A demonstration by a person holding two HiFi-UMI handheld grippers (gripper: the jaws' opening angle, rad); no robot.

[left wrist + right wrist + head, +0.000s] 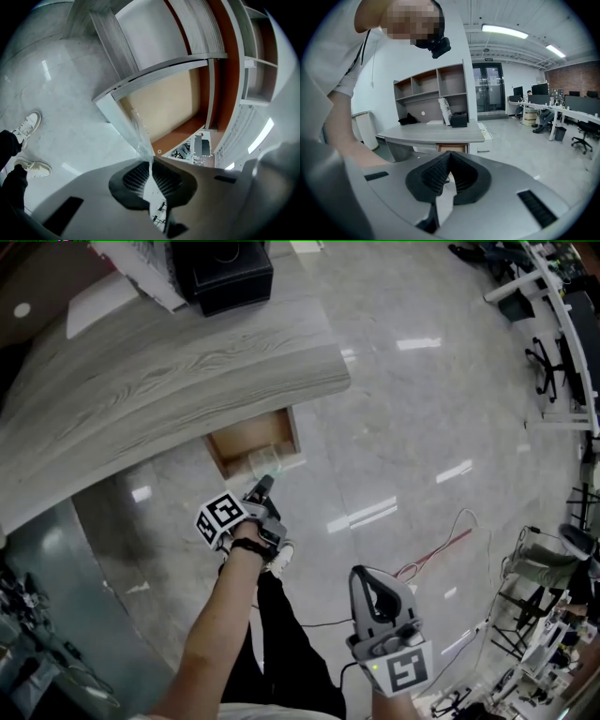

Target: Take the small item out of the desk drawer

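An open wooden drawer [246, 434] juts out from under the grey wood desk [141, 381]. Just in front of it my left gripper [264, 483] is shut on a small clear plastic bag [266, 463]. In the left gripper view the thin bag [139, 133] rises from between the pressed pads [136, 176] toward the drawer [164, 103]. My right gripper [361, 571] hangs lower and to the right over the floor, shut with nothing in it. In its own view the right gripper [449, 153] points at the desk [431, 131] from a distance.
A black box [225, 273] and papers lie on the desk top. A red cable [441, 547] trails across the glossy floor; office chairs and desks stand at the right. The person's shoes [28, 124] are below the left gripper. Shelves [431, 86] stand behind the desk.
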